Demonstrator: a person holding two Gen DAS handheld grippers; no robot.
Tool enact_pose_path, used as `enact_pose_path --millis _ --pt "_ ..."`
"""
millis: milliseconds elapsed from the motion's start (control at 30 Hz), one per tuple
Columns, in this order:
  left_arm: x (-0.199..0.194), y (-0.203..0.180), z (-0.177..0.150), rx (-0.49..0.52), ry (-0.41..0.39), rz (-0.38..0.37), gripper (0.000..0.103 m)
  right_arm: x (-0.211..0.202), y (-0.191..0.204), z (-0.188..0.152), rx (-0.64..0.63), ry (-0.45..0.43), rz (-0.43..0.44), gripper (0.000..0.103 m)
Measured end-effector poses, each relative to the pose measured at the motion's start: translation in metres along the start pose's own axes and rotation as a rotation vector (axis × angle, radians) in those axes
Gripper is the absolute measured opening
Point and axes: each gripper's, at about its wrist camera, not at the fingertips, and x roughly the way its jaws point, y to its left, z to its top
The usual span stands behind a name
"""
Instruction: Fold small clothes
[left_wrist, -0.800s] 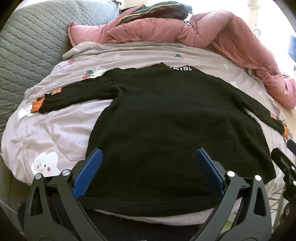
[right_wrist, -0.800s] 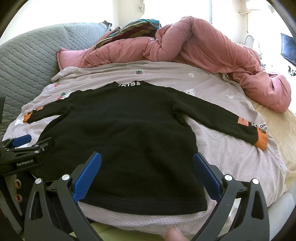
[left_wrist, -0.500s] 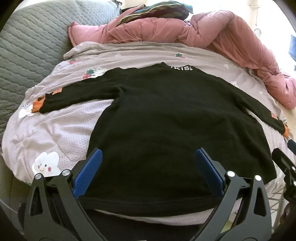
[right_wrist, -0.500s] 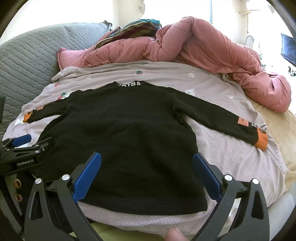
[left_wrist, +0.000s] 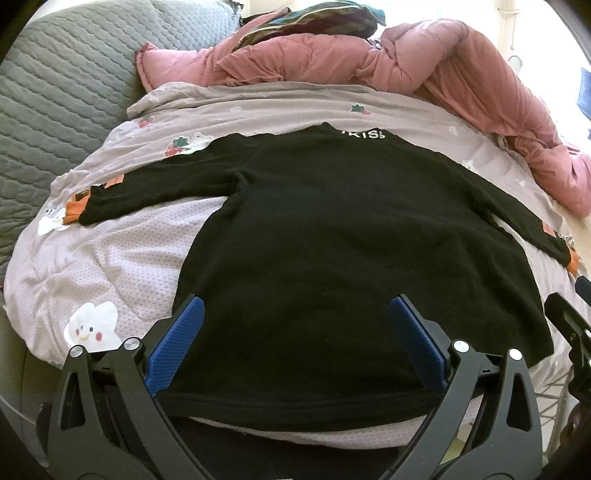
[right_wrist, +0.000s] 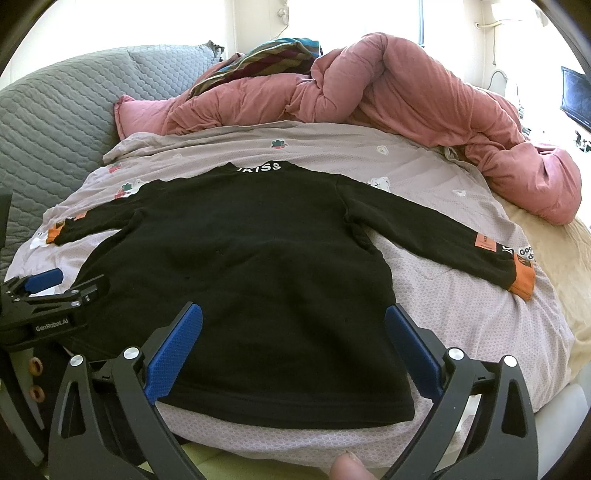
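In the left wrist view, a small black sweater (left_wrist: 351, 240) lies flat and spread out on a pale lilac printed blanket (left_wrist: 122, 258) covering the bed, collar away from the camera with white lettering at the neck, both sleeves stretched out sideways and ending in orange cuffs. The left gripper (left_wrist: 293, 332) hovers over the hem with its blue-padded jaws spread wide, holding nothing. A crumpled pink duvet (left_wrist: 424, 62) is heaped beyond the collar. In the right wrist view, the same sweater (right_wrist: 258, 277) shows its right sleeve with an orange patch and cuff near the bed's edge. The right gripper (right_wrist: 293, 339) is likewise wide apart and empty above the hem, with the left gripper (right_wrist: 55, 291) visible at the left margin.
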Motion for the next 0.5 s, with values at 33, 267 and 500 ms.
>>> enact_pose_path --millis 33,267,500 --pt "0.0000 -0.0002 -0.0001 0.001 0.000 0.001 0.094 0.0001 -0.0001 0.0001 0.000 0.000 0.000 0.099" --pt "0.0001 -0.0006 0.0000 0.001 0.001 0.001 0.094 0.0007 0.0001 0.0001 0.000 0.000 0.000 0.099" --pt "0.0007 0.0014 -0.0003 -0.002 0.001 0.000 0.094 0.0013 0.0003 0.0000 0.000 0.001 0.000 0.099"
